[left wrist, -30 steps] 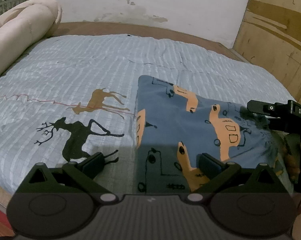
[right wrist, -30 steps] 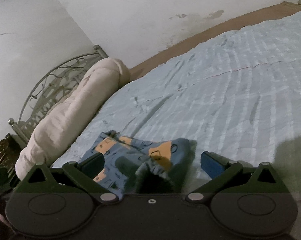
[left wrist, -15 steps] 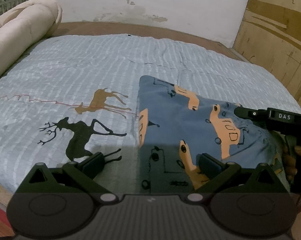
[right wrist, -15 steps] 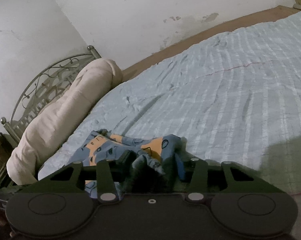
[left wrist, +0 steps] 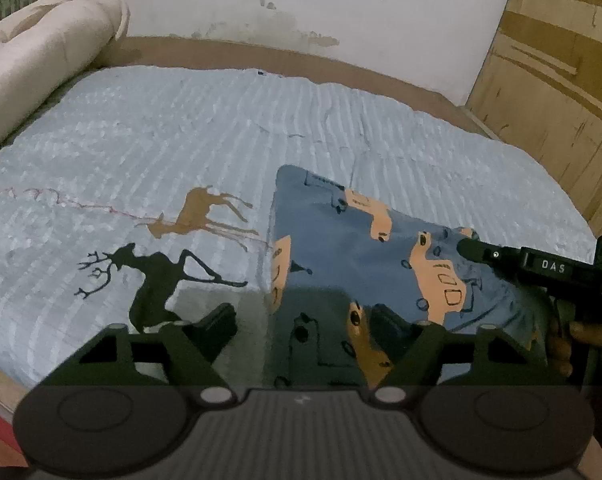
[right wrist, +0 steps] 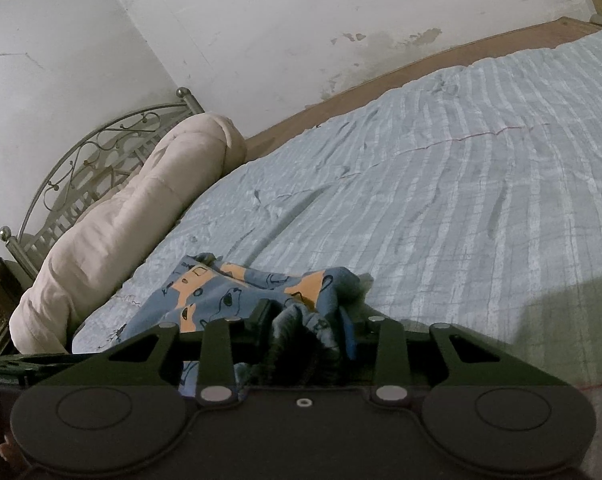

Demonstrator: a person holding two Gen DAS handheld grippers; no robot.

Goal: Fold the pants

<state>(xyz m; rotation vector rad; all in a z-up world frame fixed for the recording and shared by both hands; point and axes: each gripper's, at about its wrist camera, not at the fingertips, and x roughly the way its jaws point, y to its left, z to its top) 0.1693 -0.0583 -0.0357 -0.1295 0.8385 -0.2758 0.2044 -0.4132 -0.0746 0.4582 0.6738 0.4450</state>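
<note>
- The pants are blue with orange cars and lie near the front edge of the bed, right of the printed deer.
- They look light, soft and limp, so I judge a lifted part will sag and drag the rest; a hold at an edge or corner serves better than the middle.
- The right gripper has a bunched fold of the pants between its pads, and its jaws are closing on it (the cloth is already pinched).
- The left gripper is released but closing; the left edge of the pants lies between its fingers, not yet pressed.
- The far side of the bed is free, with much room to carry cloth forward.
- The rolled quilt is at the head, well apart; the wooden board stands past the right side.
- The front edge of the bed is just under the grippers, so cloth could slip off there.
</note>
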